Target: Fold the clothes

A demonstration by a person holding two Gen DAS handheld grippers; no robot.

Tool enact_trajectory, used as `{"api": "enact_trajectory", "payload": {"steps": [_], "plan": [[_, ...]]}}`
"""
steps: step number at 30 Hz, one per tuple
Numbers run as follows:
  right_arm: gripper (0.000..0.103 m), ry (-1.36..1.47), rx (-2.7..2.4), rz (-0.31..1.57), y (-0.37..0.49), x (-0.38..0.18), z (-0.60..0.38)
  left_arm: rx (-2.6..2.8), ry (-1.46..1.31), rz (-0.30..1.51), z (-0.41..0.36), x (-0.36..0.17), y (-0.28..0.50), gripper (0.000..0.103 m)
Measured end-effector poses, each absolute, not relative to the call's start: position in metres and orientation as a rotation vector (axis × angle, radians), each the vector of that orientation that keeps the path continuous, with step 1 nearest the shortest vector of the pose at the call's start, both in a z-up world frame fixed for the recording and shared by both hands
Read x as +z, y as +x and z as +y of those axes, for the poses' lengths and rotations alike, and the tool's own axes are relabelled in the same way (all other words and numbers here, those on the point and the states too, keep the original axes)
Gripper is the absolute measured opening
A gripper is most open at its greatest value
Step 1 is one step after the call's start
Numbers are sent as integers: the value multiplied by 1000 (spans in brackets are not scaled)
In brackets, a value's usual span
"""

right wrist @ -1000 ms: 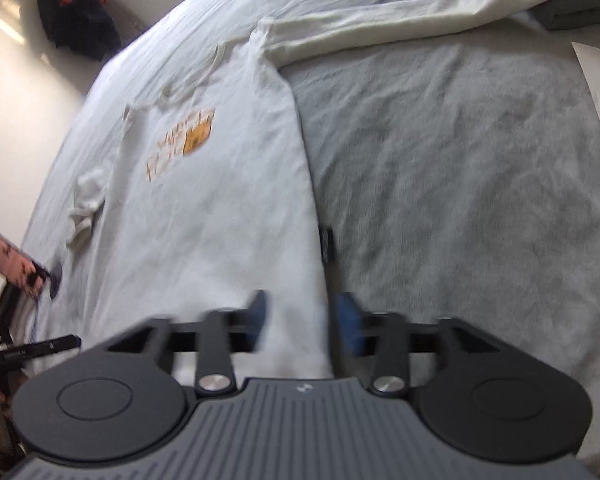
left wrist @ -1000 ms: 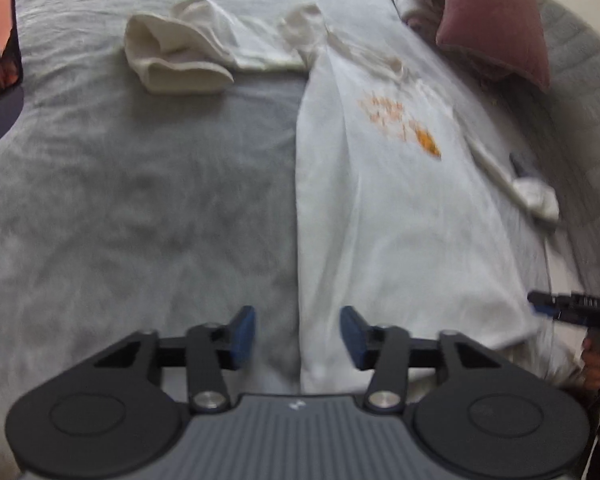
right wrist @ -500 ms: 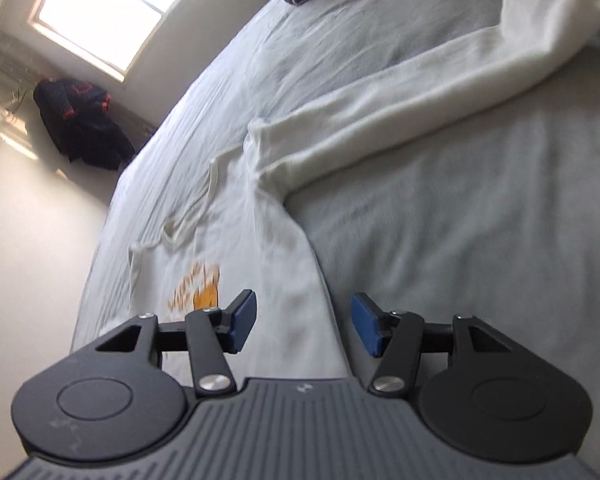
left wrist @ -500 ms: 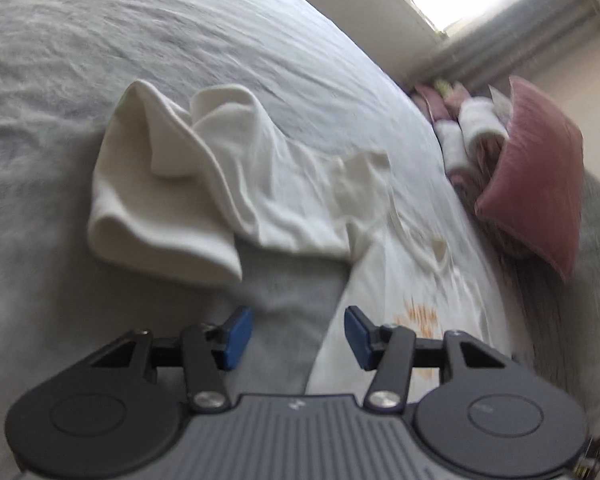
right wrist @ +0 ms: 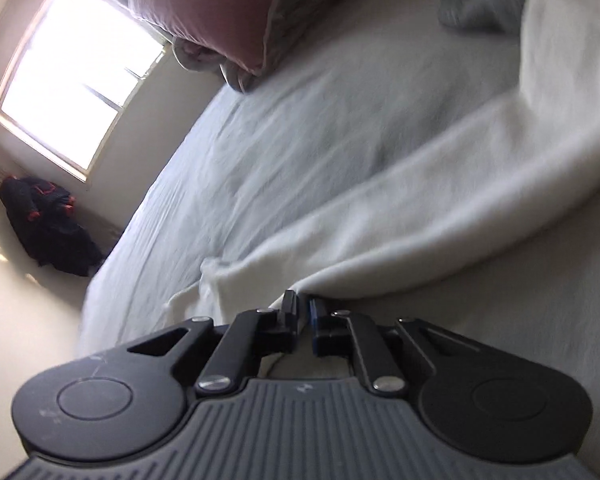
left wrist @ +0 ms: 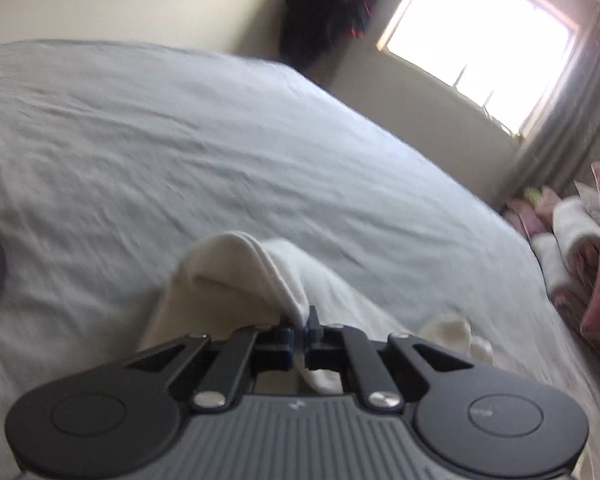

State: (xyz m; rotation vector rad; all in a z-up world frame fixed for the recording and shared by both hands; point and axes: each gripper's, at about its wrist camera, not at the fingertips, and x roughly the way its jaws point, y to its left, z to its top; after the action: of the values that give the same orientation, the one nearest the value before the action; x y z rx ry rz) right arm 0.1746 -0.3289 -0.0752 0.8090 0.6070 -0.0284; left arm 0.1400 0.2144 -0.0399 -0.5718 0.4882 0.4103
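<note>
Both tools are pinched onto the same cream-white long-sleeved cotton top. Left tool (left wrist: 300, 330): its blue-padded black fingers are drawn together with a fold of one sleeve (left wrist: 236, 276) clamped between them, the cloth rising in a rounded hump just beyond the tips and a little of it hanging down behind the pads. Right tool (right wrist: 303, 312): its jaws are closing, almost together, and the frame shows the edge of the other sleeve (right wrist: 440, 208) caught between the pads; from there that sleeve runs away up and to the right across the bed. The top lies on a pale grey, lightly wrinkled bed cover (left wrist: 188, 136) that fills most of both wrist views, and more of its cream cloth (left wrist: 448, 330) is bunched on the cover just right of the left tool. A dusty-pink velvet cushion (right wrist: 204, 12) sits at the head of the bed, with rolled pink and white towels (left wrist: 568, 248) beside it in the left view. Beyond the bed a bright window (left wrist: 480, 36) lights the cream wall, a grey curtain (left wrist: 572, 120) hangs at its side, and a dark garment with red trim (right wrist: 44, 224) sits in the corner. Both views are blurred.
</note>
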Motion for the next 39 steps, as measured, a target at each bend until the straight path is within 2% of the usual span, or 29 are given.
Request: {"api": "enact_trajectory", "payload": {"steps": [7, 10, 11, 12, 14, 15, 16, 17, 21, 31, 39], "plan": [[0, 565, -117, 555, 175, -63, -322, 443, -376, 518, 216, -39, 161, 5], [2, 584, -80, 579, 176, -63, -330, 422, -360, 587, 215, -34, 165, 11], [16, 610, -62, 591, 175, -64, -334, 409, -379, 599, 216, -33, 160, 16], [17, 643, -37, 608, 176, -66, -335, 396, -397, 611, 216, -32, 156, 27], [20, 686, 28, 650, 171, -67, -335, 369, -434, 635, 217, -29, 147, 37], [24, 705, 61, 671, 169, -67, -334, 351, -457, 649, 218, -29, 142, 37], [34, 703, 90, 687, 167, -67, -331, 318, -488, 669, 218, -32, 138, 38], [38, 700, 119, 703, 165, -67, -327, 284, -520, 688, 217, -35, 133, 38], [38, 652, 205, 770, 158, -67, -306, 175, -591, 732, 212, -44, 118, 38], [38, 575, 265, 830, 132, -61, -281, -7, -557, 745, 193, -43, 98, 36], [38, 634, 290, 825, 118, -71, -292, -73, -816, 692, 204, -77, 119, 33]]}}
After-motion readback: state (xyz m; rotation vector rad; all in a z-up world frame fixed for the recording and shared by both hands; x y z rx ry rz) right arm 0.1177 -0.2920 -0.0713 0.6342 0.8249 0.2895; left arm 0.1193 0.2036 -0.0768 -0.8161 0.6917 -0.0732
